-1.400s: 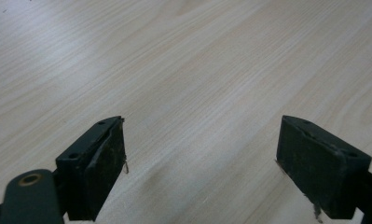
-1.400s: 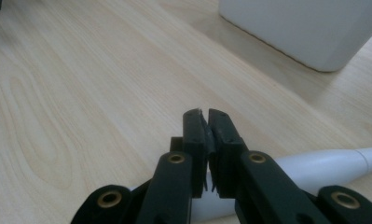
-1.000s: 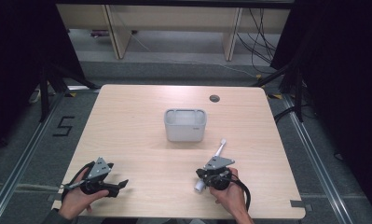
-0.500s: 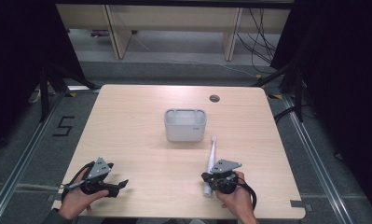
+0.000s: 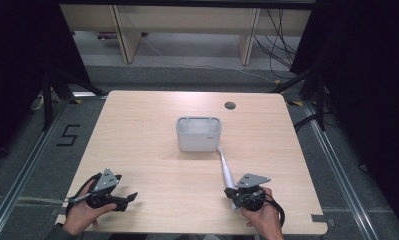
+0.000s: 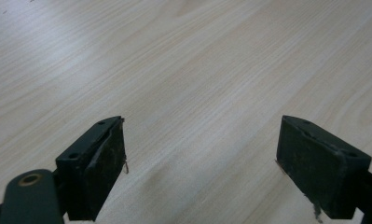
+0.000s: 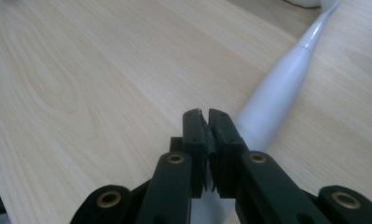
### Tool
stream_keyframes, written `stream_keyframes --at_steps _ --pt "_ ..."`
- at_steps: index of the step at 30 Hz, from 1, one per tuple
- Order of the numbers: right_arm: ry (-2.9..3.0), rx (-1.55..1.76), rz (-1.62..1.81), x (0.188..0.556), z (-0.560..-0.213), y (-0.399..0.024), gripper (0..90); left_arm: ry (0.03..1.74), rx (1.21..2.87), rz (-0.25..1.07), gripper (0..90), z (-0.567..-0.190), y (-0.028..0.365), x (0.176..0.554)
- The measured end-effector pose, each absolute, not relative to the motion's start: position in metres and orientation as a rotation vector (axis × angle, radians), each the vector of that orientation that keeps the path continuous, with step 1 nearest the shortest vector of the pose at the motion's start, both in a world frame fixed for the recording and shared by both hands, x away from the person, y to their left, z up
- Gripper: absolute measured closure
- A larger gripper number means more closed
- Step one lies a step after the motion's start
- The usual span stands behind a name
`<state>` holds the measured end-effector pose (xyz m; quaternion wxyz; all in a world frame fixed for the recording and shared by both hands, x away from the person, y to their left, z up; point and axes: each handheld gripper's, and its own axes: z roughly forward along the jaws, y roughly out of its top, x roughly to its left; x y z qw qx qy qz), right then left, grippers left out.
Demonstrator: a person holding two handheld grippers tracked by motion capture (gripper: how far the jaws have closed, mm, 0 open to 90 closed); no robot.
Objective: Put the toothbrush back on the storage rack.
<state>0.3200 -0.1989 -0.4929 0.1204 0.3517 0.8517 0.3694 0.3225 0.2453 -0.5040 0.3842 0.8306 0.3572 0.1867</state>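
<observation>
My right gripper [image 5: 235, 194] sits near the table's front edge, right of middle, its jaws pressed together with nothing visibly between them in the right gripper view [image 7: 208, 122]. A white electric toothbrush [image 5: 225, 169] lies flat on the wooden table [image 5: 137, 130] just beside those jaws; from above, its thick handle end lies under my gripper while its thin neck runs away toward the grey rectangular container [image 5: 198, 133], its tip close to that box's near right corner. In the right gripper view the toothbrush [image 7: 279, 88] passes just right of the closed jaws and tapers up to the top right; whether the jaws touch the handle I cannot tell. My left gripper [image 5: 123, 199] rests near the front left corner, well apart from the toothbrush, and the left gripper view shows its jaws spread wide [image 6: 200, 163] over bare wood grain. Open tabletop stretches between my two hands and across the whole left half, up to the far edge. A small round cable hole [image 5: 230, 105] sits near the far edge, beyond the container. The high view alone places the container and the table's edges; the gripper views give the jaw gaps up close.
</observation>
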Motion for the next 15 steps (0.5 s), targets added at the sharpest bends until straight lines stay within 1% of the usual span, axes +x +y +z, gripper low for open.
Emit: stream_keyframes --at_steps 10,11,13,15 --pt "2.466 1.042 1.061 0.314 -0.492 -0.215 85.8 0.904 2.136 0.484 15.1 -0.503 0.246 0.323" --pt "2.456 1.093 1.058 0.310 -0.491 -0.218 85.8 0.900 2.145 0.488 15.2 -0.503 0.247 0.323" --pt "2.458 1.050 1.064 0.312 -0.492 -0.222 85.8 0.903 2.141 0.488 15.2 -0.504 0.247 0.324" --pt "2.446 1.103 1.059 0.309 -0.491 -0.225 85.9 0.901 2.136 0.487 15.1 -0.504 0.246 0.324"
